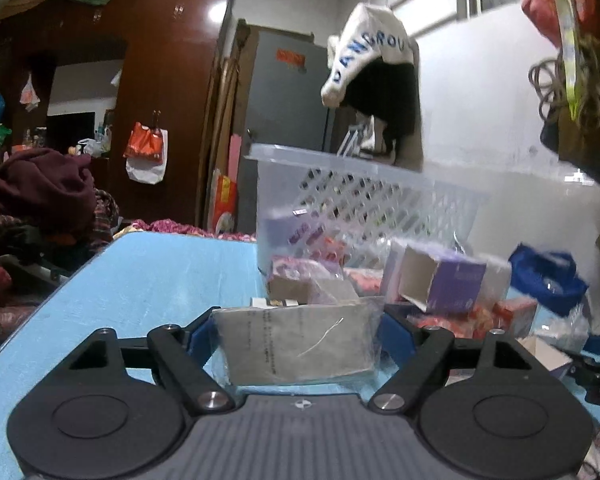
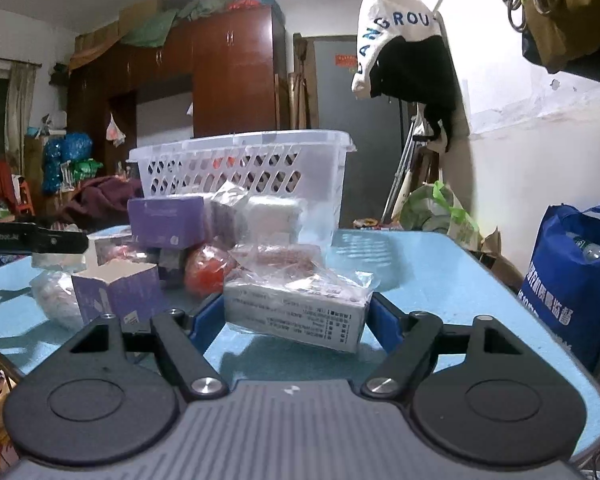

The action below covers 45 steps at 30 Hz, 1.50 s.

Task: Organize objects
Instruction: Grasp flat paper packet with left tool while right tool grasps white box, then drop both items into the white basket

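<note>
The left gripper [image 1: 300, 336] pinches a plastic-wrapped grey packet [image 1: 296, 344]; the right gripper [image 2: 296, 320] pinches a wrapped white box [image 2: 296, 312]. Slick, loose wrap could let either slide free before reaching the white basket [image 2: 240, 168], since the box already sits tilted.

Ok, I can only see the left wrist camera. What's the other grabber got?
Observer: The right gripper has a white printed box wrapped in clear plastic between its fingers.
Operator: And is anything hiding past the far end of the table?
Observer: Yes, a green and white plastic bag sits just beyond the far edge of the table, near the wall.
</note>
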### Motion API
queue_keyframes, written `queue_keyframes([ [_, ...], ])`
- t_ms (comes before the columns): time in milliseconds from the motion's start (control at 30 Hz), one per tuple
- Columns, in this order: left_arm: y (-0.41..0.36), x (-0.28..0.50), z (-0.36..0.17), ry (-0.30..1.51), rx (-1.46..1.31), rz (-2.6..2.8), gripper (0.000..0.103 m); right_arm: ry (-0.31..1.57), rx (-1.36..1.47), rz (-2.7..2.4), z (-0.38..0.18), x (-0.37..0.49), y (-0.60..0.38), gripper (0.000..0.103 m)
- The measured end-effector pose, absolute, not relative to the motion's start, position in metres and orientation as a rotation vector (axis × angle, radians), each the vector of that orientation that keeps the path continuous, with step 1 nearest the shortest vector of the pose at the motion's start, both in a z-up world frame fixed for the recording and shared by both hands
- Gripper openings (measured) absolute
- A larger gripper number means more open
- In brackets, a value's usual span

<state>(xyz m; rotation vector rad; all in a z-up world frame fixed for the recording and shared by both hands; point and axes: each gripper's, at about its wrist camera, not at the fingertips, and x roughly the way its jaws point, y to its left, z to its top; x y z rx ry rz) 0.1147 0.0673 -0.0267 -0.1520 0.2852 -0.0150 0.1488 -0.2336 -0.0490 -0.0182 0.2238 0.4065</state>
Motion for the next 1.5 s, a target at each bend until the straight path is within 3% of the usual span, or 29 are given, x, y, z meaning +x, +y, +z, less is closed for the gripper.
queue_keyframes([
  [467,0.078,0.092,-0.025,0.171,-0.185,-0.045,0.084,0.187,0.013,0.477,-0.041,0.145,-0.254,0.078],
  [600,0.088,0.099,-0.001,0.130,-0.250,-0.149,0.084,0.081,-0.034,0.478,-0.009,0.147,-0.249,0.078],
  [733,0.089,0.146,0.058,0.115,-0.249,-0.190,0.084,-0.028,-0.049,0.517,0.050,0.184,-0.229,0.078],
  [867,0.075,0.220,0.100,0.187,-0.210,-0.174,0.084,0.037,-0.080,0.544,0.090,0.253,-0.190,0.078],
  [1133,0.060,0.311,0.091,0.356,-0.170,-0.085,0.085,0.185,-0.126,0.503,0.093,0.325,-0.158,0.079],
  [1233,0.060,0.310,0.087,0.359,-0.174,-0.058,0.100,0.231,-0.136,0.503,0.092,0.328,-0.159,0.092],
  [1267,0.061,0.305,0.088,0.357,-0.172,-0.061,0.100,0.216,-0.128,0.486,0.092,0.322,-0.162,0.103],
  [1367,0.065,0.274,0.090,0.311,-0.188,-0.097,0.102,0.157,-0.062,0.517,0.090,0.287,-0.183,0.103],
  [1500,0.061,0.182,0.059,0.255,-0.133,-0.106,0.103,0.235,0.019,0.558,0.055,0.234,-0.226,0.103],
])
